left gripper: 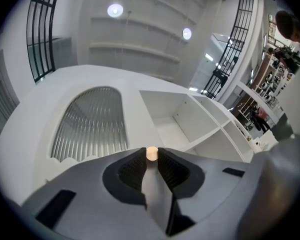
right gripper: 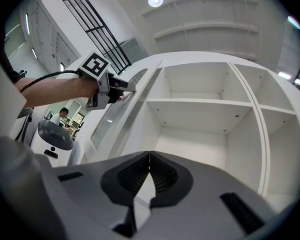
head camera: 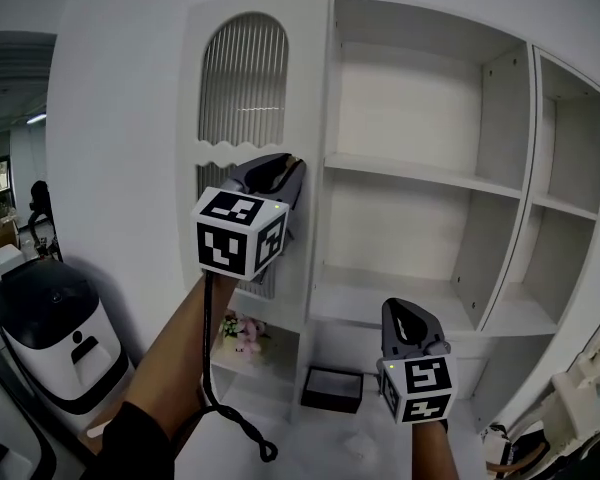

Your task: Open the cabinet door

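The white cabinet door (head camera: 245, 78) has an arched ribbed-glass pane and stands at the left end of the cabinet, about flush with its front. My left gripper (head camera: 288, 166) is raised to the door's right edge. In the left gripper view its jaws (left gripper: 151, 159) close around a small round copper knob (left gripper: 152, 153), with both tips touching it. The right gripper view shows that left gripper (right gripper: 126, 87) against the door (right gripper: 115, 114). My right gripper (head camera: 408, 313) hangs lower, in front of the open shelves. It is shut (right gripper: 149, 156), with nothing between its jaws.
Open white shelves (head camera: 420, 173) fill the cabinet to the right of the door. Below the door, a low compartment holds pink flowers (head camera: 242, 330), and a dark tray (head camera: 332, 388) sits beside it. A white rounded machine (head camera: 55, 338) stands at the left. A black cable (head camera: 230, 408) hangs from my left gripper.
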{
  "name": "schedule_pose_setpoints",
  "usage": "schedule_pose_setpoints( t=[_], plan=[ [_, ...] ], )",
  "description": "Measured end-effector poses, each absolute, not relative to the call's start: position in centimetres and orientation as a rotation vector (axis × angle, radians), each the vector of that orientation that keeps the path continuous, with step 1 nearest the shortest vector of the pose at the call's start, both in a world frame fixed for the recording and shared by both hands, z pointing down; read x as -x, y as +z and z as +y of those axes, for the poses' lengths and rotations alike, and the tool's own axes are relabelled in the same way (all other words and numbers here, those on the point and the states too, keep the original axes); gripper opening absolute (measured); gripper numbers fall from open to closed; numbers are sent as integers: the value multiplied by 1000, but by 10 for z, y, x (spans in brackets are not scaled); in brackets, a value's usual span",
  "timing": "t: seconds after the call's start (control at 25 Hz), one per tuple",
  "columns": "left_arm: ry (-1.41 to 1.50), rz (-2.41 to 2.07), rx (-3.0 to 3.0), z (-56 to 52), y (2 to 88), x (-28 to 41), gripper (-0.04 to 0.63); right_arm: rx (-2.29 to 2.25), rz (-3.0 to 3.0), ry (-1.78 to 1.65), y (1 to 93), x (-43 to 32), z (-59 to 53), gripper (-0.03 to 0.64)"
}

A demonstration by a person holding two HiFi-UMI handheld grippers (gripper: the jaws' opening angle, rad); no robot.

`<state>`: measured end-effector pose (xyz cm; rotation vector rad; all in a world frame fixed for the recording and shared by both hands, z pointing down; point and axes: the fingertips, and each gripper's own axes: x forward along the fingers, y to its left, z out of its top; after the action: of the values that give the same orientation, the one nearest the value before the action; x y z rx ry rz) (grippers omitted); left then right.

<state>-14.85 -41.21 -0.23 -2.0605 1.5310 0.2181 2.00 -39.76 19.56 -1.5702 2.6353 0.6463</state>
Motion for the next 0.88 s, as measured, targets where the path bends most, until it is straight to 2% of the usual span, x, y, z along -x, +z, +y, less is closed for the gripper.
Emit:
schedule_pose_setpoints(
  t=[0.88],
  plan=[
    [251,1257,2186,-334,-5,174,74,1388,2697,640,192,52,-385,20]
  ],
)
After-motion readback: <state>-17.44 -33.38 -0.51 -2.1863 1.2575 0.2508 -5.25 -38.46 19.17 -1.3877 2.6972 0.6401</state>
